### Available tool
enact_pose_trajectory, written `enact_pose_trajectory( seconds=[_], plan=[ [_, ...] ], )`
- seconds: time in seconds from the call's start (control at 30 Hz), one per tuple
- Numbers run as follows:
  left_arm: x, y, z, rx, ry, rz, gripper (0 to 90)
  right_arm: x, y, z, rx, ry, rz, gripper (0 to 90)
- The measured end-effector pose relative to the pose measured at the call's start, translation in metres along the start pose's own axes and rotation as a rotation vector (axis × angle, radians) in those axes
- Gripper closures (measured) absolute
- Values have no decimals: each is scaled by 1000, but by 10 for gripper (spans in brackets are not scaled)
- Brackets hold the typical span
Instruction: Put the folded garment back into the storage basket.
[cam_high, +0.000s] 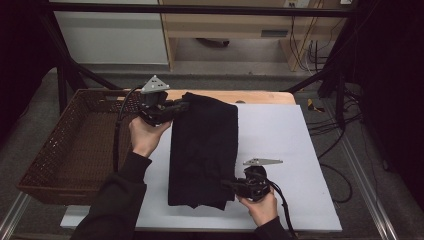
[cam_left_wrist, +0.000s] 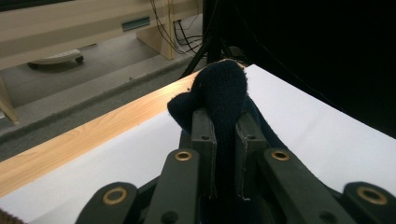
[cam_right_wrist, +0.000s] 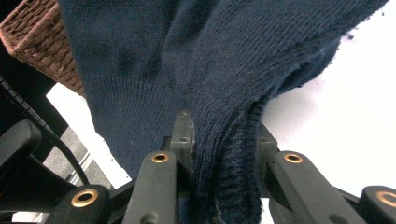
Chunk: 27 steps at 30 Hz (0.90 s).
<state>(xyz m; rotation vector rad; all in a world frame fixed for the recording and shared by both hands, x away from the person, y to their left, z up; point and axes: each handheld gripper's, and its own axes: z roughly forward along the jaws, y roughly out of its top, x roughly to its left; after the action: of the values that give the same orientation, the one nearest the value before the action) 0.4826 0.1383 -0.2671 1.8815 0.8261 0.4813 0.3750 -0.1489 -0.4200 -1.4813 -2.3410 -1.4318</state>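
Note:
A dark navy knitted garment (cam_high: 204, 150) lies folded lengthwise down the middle of the white table sheet (cam_high: 280, 145). My left gripper (cam_high: 184, 106) is shut on its far left corner, and a bunched fold of the garment (cam_left_wrist: 223, 93) sticks up between the jaws. At the garment's near right corner my right gripper (cam_high: 226, 184) is shut on the ribbed hem (cam_right_wrist: 229, 154), which is pinched between the two jaws. A hand holds each gripper from below.
A brown wicker basket (cam_high: 55, 145) stands at the left of the table, its edge (cam_right_wrist: 32, 37) behind the cloth in the right gripper view. The wooden table edge (cam_high: 260, 96) runs along the far side. Cables and dark frame legs stand beyond the right side.

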Motion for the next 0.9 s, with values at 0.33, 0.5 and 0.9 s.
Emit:
enact_pose_trajectory(
  seconds=[0.33,0.5,0.9],
  plan=[
    [9,0,-17,4,29,5,801,11,6,6,-7,17,-25,711],
    [12,-1,-23,4,37,3,801,17,8,10,-5,24,-30,711],
    [20,4,-42,0,72,13,801,29,15,17,-14,46,-50,711]
  ],
)
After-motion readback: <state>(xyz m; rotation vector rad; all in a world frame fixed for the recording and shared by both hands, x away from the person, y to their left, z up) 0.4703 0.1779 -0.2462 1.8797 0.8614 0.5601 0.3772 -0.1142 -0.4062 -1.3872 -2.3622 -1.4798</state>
